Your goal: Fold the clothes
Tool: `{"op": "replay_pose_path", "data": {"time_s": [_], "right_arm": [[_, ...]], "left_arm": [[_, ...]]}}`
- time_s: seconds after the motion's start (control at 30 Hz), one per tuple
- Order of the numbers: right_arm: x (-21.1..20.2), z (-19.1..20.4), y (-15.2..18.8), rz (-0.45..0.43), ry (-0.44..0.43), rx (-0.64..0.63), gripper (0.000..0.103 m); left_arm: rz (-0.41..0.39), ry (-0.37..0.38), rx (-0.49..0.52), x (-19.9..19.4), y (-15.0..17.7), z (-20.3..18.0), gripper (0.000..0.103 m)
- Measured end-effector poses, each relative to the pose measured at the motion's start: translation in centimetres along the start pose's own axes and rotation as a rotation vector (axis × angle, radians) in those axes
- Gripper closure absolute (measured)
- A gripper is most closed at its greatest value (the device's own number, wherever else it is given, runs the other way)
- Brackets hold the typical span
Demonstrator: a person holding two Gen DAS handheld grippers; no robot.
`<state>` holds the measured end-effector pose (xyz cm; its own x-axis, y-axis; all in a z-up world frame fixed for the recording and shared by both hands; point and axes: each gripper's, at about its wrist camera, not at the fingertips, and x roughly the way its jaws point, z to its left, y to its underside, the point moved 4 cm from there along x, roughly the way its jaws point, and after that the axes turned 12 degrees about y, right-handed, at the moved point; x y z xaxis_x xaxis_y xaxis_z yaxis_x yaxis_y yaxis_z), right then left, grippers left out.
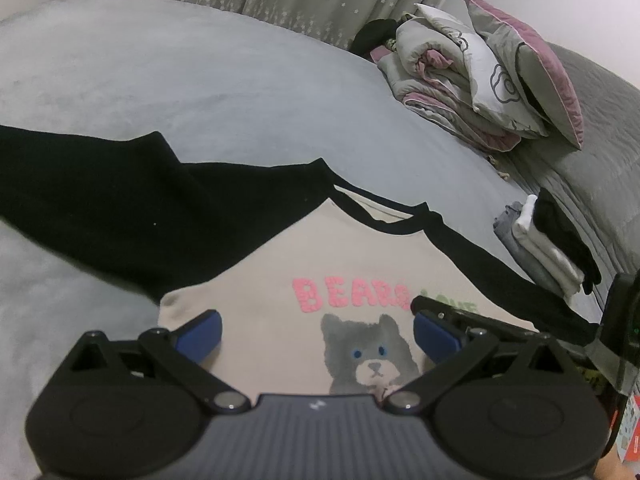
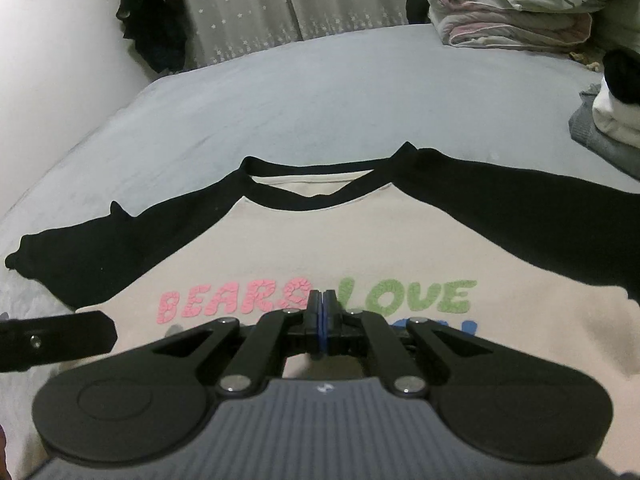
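Observation:
A cream shirt [image 1: 280,264] [image 2: 360,248] with black raglan sleeves lies face up and flat on the bed, collar toward the far side. Its chest carries pink "BEARS", green "LOVE" and a grey bear picture. My left gripper [image 1: 318,336] is open, its blue pads spread over the lower left chest on either side of the bear. My right gripper [image 2: 322,296] is shut, blue pads pressed together with no cloth visible between them, its tip over the gap between the two words. Its tip [image 1: 418,304] also shows in the left wrist view. One left finger [image 2: 56,340] enters the right wrist view.
The grey bedsheet [image 1: 200,80] [image 2: 320,100] stretches beyond the shirt. Folded quilts and a pillow [image 1: 480,88] [image 2: 512,12] are piled at the far right. A small stack of folded clothes [image 1: 548,248] [image 2: 612,120] sits right of the shirt. A dark garment [image 2: 156,28] hangs by the curtain.

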<state>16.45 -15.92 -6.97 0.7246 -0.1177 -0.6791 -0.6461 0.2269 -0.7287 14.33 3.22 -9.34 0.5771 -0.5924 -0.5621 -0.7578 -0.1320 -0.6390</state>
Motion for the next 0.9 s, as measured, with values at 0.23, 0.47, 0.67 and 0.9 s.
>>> {"op": "replay_pose_path", "data": {"time_s": [0.23, 0.47, 0.67, 0.9], "right_arm": [[-0.4, 0.2, -0.4, -0.003, -0.014, -0.010, 0.092], [-0.8, 0.0, -0.8, 0.017, -0.027, 0.010, 0.091], [-1.2, -0.3, -1.1, 0.022, -0.035, 0.028, 0.089], [-1.2, -0.7, -1.2, 0.055, -0.071, 0.071, 0.078]], "left_arm": [[0.005, -0.004, 0.009, 0.3, 0.0, -0.2, 0.001], [-0.006, -0.005, 0.001, 0.1, -0.3, 0.0, 0.001], [-0.008, -0.010, -0.007, 0.0, -0.4, 0.0, 0.001], [-0.014, -0.007, -0.010, -0.1, -0.7, -0.2, 0.001]]}}
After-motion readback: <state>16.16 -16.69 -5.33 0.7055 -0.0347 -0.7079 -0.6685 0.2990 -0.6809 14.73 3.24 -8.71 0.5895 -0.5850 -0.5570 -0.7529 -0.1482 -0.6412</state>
